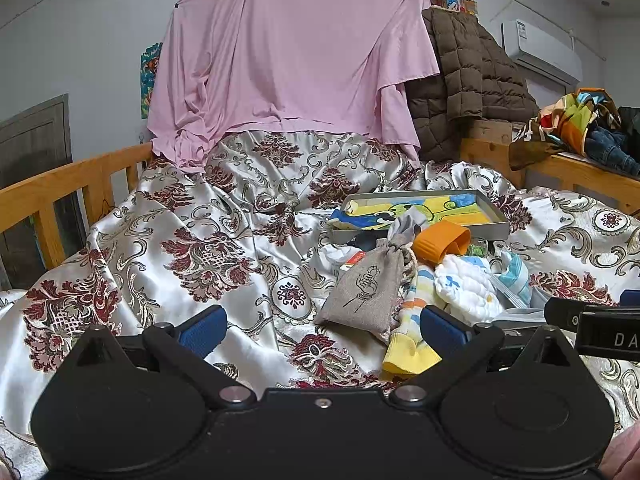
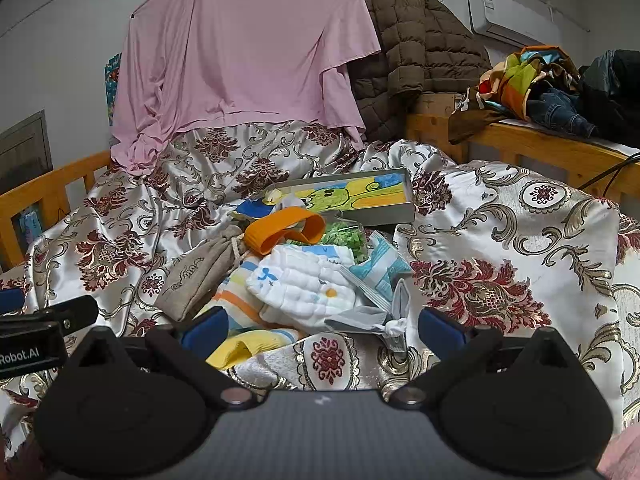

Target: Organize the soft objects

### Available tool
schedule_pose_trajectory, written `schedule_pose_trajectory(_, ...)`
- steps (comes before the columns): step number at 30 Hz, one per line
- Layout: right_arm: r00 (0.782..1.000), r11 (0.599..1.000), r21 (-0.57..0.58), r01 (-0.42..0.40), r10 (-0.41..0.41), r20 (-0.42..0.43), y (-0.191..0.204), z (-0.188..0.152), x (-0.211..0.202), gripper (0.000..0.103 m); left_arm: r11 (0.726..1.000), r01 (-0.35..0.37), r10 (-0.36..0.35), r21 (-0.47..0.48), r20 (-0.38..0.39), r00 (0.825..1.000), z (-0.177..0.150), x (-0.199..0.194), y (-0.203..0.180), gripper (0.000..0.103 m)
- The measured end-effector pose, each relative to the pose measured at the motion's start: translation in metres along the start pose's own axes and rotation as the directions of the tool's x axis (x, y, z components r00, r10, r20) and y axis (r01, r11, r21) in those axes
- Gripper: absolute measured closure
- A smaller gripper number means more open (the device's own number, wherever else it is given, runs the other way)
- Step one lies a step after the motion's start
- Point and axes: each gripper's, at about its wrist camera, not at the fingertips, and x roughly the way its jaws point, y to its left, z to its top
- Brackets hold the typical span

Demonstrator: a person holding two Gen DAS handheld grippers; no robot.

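Note:
A pile of soft things lies on the patterned satin bedspread (image 1: 224,264). It holds a grey drawstring pouch (image 1: 366,290) (image 2: 200,276), a striped yellow sock (image 1: 412,344) (image 2: 244,344), a white quilted cloth (image 1: 466,284) (image 2: 308,284), an orange band (image 1: 440,244) (image 2: 284,230) and a grey sock (image 2: 384,316). Behind them sits a grey tray (image 1: 498,226) (image 2: 410,204) with a bright drawing inside. My left gripper (image 1: 322,330) is open, just short of the pouch and the sock. My right gripper (image 2: 322,330) is open too, close before the white cloth.
A pink sheet (image 1: 288,52) hangs over the back wall, a brown quilted jacket (image 1: 468,76) beside it. Wooden bed rails (image 1: 60,188) run left and right, and clothes (image 2: 552,88) are heaped on the right rail. A blue-white packet (image 2: 384,268) and green stuff (image 2: 344,236) lie in the pile.

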Motion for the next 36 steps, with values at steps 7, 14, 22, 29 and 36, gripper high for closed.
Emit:
schedule_pose_trajectory(7,1.000,1.000,0.000,0.001,-0.001,-0.001,-0.0002,0.0002,0.0000,0.000,1.000,-0.001,0.001,0.000,-0.001,1.000,0.0000,0.0002,0.0001,0.001)
schedule_pose_trajectory(14,1.000,1.000,0.000,-0.001,0.001,-0.001,0.0011,-0.0006,0.0002,0.000,1.000,0.000,0.000,0.000,0.000,1.000,-0.0002,0.0004,0.0006,0.001)
schedule_pose_trajectory(22,1.000,1.000,0.001,-0.001,0.001,-0.002,-0.0002,0.0000,0.0003,0.000,1.000,0.000,0.000,0.000,-0.001,1.000,0.0001,0.0003,0.0001,0.001)
schedule_pose_trajectory(29,1.000,1.000,0.001,0.002,-0.002,-0.005,0.0018,-0.0013,0.0004,0.000,1.000,0.001,-0.001,0.000,-0.003,1.000,0.0004,0.0002,-0.0002,0.001)
schedule_pose_trajectory(36,0.996,0.997,0.061,-0.038,0.043,-0.081,-0.0023,0.0053,0.0087,0.000,0.999,0.043,-0.042,0.005,-0.047,0.998,-0.0024,0.0069,-0.0023,0.001)
